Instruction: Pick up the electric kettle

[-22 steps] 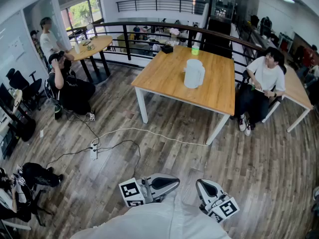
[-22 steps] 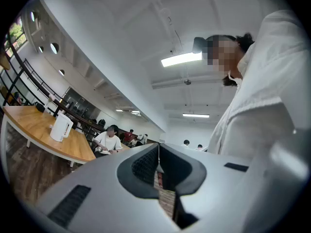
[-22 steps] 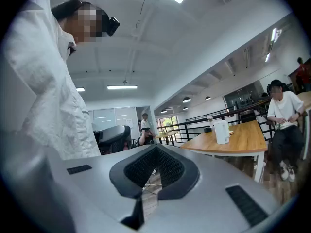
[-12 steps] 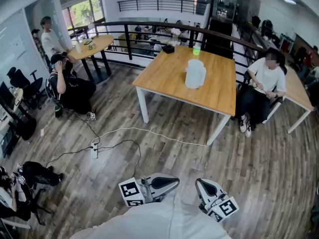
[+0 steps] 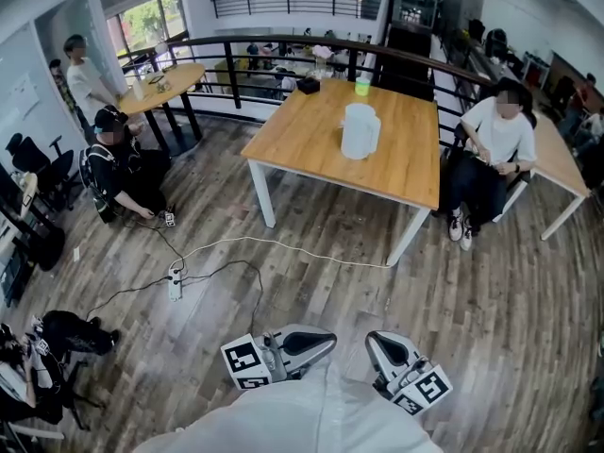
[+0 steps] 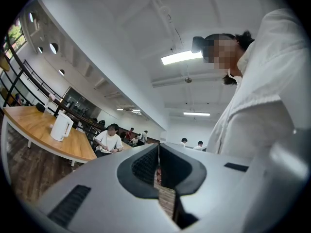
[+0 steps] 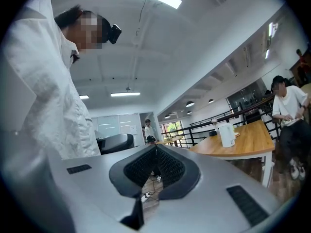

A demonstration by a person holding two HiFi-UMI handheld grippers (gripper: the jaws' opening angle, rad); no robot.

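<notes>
The white electric kettle (image 5: 360,132) stands upright near the middle of a wooden table (image 5: 293,144), far across the room from me. It shows small in the left gripper view as the kettle (image 6: 61,126) and in the right gripper view as the kettle (image 7: 226,135). My left gripper (image 5: 330,338) and right gripper (image 5: 371,340) are held close to my chest at the bottom of the head view, tips turned toward each other. The left gripper (image 6: 158,152) has its jaws closed together with nothing between them. So does the right gripper (image 7: 155,150).
A green cup (image 5: 363,86) and a black box (image 5: 309,85) sit at the table's far edge. A person (image 5: 495,144) sits at its right side. A white cable (image 5: 283,245) and power strip (image 5: 176,283) lie on the wooden floor between me and the table. Another person (image 5: 118,173) crouches at left.
The head view has shifted slightly, so the table and kettle sit a little higher and more to the left. Both grippers stay by my chest.
</notes>
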